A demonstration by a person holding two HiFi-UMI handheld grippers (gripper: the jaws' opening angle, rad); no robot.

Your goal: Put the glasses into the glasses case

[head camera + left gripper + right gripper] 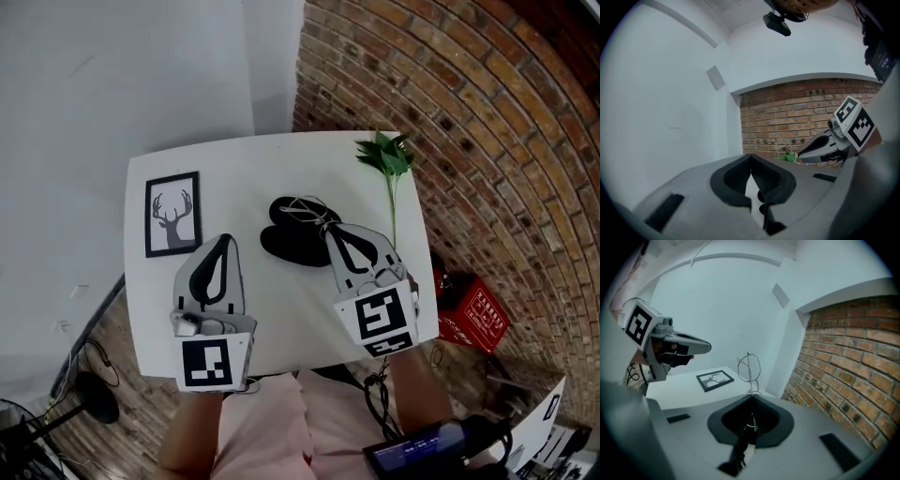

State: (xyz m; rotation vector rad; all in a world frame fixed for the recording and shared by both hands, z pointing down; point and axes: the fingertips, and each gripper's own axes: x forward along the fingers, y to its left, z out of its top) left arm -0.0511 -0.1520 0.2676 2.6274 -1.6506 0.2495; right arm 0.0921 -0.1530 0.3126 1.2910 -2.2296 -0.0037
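Observation:
The black glasses case [286,246] lies open in the middle of the white table [225,159]. Thin wire-framed glasses [307,212] hang just above it, with my right gripper [330,229] shut on them. In the right gripper view one round lens [749,367] sticks up past the closed jaws of my right gripper [751,398], and the wire runs down between the pads. My left gripper [225,238] hovers to the left of the case, shut, with nothing in it. Its tips [751,157] meet in the left gripper view.
A framed deer picture [172,213] lies at the table's left side. A green leafy sprig [386,156] lies along the right edge by the brick wall. A red box [474,313] sits on the floor to the right. Cables and gear lie on the floor near me.

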